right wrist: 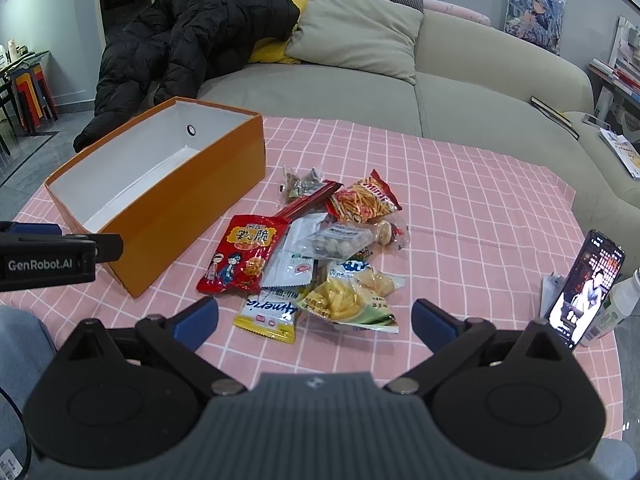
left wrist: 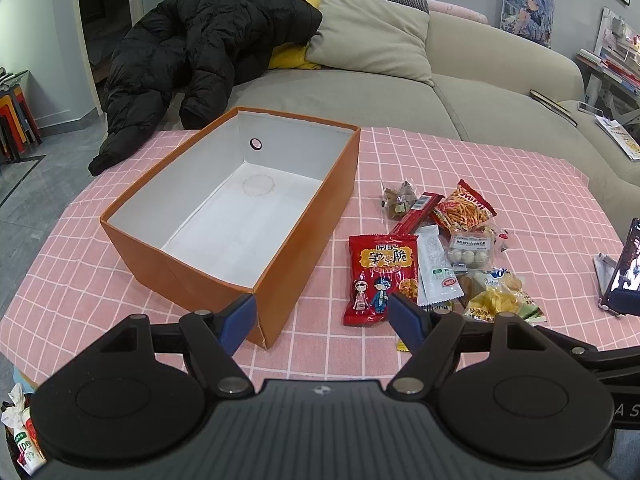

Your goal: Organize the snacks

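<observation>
A: Orange cardboard box (left wrist: 192,264) — the landmark — is sitting open-topped on the pink checked tablecloth (left wrist: 460,168), its white interior holding nothing. Where are the snacks lying?

B: The snack pile (right wrist: 320,248) is resting on the cloth just to the right of the box, apart from its wall. Nearest the box is lying the red cartoon packet (left wrist: 382,276); a white sachet (left wrist: 436,276) is overlapping its right edge, and a long red bar (left wrist: 416,212) is angling away behind both.

A: And farther from the box?

B: An orange stick-snack bag (right wrist: 366,200) is lying at the far side of the pile, a clear pack of white balls (right wrist: 340,242) at its middle, a yellow chip bag (right wrist: 352,300) and a yellow-edged packet (right wrist: 272,314) at the near side.

A: Gripper states?

B: The left gripper (left wrist: 322,316) is hovering at the box's near right corner, jaws spread wide and gripping nothing. The right gripper (right wrist: 316,316) is hanging over the pile's near edge — jaws likewise wide apart, nothing between them. A phone (right wrist: 584,284) is standing propped far right of the box, screen lit.
</observation>
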Action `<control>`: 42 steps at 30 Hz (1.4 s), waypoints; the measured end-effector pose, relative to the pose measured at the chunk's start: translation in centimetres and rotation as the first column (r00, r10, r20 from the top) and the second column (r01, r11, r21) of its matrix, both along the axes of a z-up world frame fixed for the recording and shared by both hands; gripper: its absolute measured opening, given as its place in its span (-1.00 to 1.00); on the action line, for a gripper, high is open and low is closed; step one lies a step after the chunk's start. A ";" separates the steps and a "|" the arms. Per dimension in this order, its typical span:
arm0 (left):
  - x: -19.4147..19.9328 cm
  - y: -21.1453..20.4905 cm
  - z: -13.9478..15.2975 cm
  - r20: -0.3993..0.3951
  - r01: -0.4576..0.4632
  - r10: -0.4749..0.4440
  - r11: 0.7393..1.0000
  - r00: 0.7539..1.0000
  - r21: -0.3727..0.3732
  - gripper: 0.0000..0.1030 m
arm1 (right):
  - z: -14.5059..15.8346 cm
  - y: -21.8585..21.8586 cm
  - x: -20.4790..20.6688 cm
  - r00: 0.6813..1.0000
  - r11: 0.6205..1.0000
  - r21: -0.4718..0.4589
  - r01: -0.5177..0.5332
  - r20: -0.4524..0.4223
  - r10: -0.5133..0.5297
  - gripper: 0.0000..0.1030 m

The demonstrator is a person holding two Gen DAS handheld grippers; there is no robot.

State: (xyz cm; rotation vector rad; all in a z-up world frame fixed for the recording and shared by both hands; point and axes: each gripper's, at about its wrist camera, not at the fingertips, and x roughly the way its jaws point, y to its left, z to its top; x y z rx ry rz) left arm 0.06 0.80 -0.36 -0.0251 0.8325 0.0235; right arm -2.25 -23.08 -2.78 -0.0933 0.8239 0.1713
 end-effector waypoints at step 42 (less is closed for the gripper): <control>13.4 -4.4 -10.3 -0.258 0.147 -0.178 0.980 0.950 -0.134 0.71 | -9.3 -3.6 11.7 0.984 0.995 0.090 0.039 -0.177 -0.023 0.50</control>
